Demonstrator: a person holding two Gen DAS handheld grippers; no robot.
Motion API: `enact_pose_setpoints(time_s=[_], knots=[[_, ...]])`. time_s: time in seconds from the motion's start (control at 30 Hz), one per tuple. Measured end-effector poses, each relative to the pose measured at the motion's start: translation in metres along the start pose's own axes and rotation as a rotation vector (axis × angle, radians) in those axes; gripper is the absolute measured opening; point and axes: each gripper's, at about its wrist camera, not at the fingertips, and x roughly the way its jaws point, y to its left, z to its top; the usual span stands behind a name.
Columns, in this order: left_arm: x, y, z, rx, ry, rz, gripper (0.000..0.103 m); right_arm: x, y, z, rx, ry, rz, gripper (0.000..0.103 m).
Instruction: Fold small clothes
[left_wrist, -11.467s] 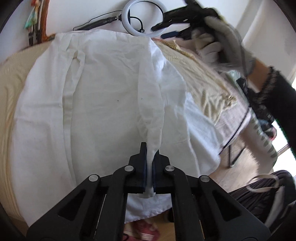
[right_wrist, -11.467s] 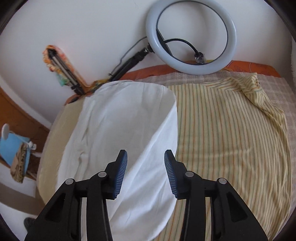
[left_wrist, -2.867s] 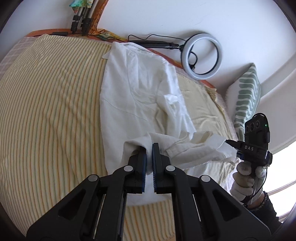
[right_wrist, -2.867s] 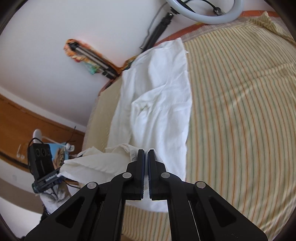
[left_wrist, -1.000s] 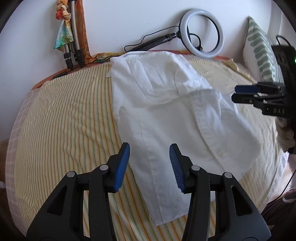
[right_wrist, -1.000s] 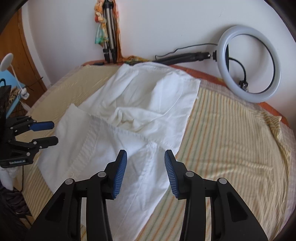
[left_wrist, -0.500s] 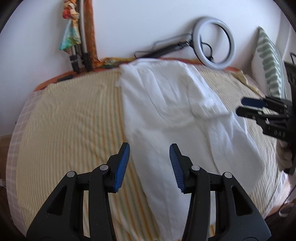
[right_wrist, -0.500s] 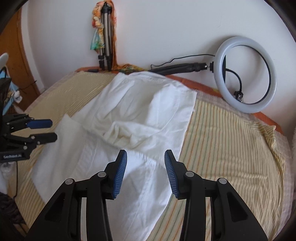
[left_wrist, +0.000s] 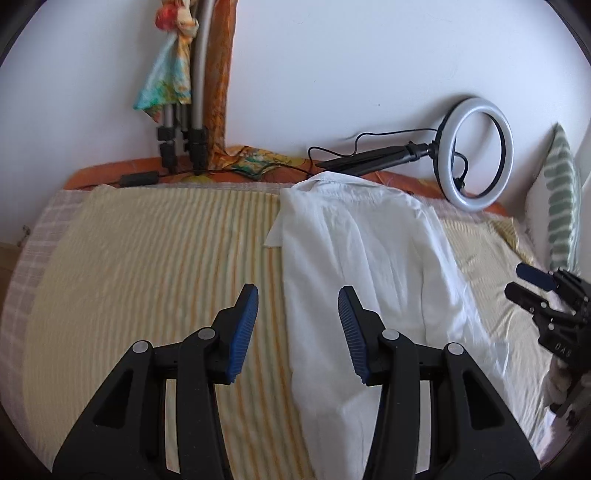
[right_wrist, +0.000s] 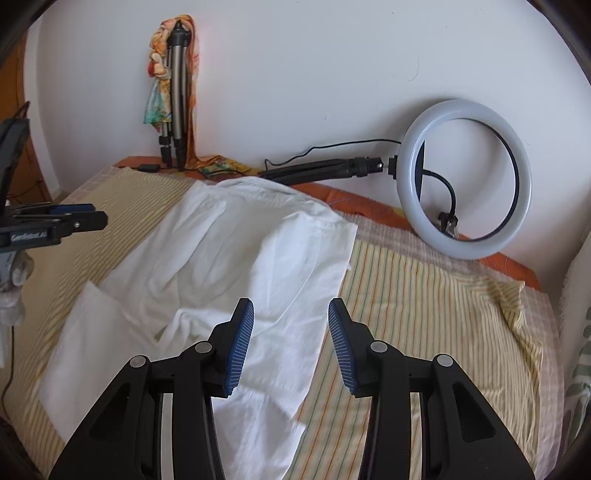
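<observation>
A white shirt (left_wrist: 373, 266) lies on the bed, its near part doubled over the far part; it also shows in the right wrist view (right_wrist: 236, 258), rumpled along the fold. My left gripper (left_wrist: 298, 325) is open and empty, above the shirt's left edge and the striped sheet (left_wrist: 155, 266). My right gripper (right_wrist: 291, 338) is open and empty above the shirt's right edge. The right gripper shows at the right edge of the left wrist view (left_wrist: 543, 295). The left gripper shows at the left edge of the right wrist view (right_wrist: 55, 221).
The bed has a yellow striped sheet (right_wrist: 424, 314). A ring light (right_wrist: 463, 179) on a black stand lies against the wall at the bed's far side. A folded tripod with a colourful cloth (right_wrist: 173, 92) leans on the wall. A green patterned pillow (left_wrist: 561, 218) stands at the right.
Both grippers held the shirt's near end shut 2.9 s ago, laid it over the far part and opened. In the last second both have pulled back and tilted up; the shirt lies still.
</observation>
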Motion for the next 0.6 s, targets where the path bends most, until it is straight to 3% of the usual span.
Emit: enact_pose_setpoints(time_s=[0.27,0.4,0.6], knots=[[0.052,-0.002,0.016,0.027,0.051,-0.045,0.047,0.036,-0.021,0.019,0.025,0.014,-0.008,0.041],[0.073,0.003,0.026,0.019,0.068,-0.047,0.047,0.062,-0.036,0.027,0.054,0.05,0.038,0.041],[0.105,0.006,0.039,0.027,0.096,-0.043,0.047,0.103,-0.075,0.034,0.219,0.111,0.154,0.045]])
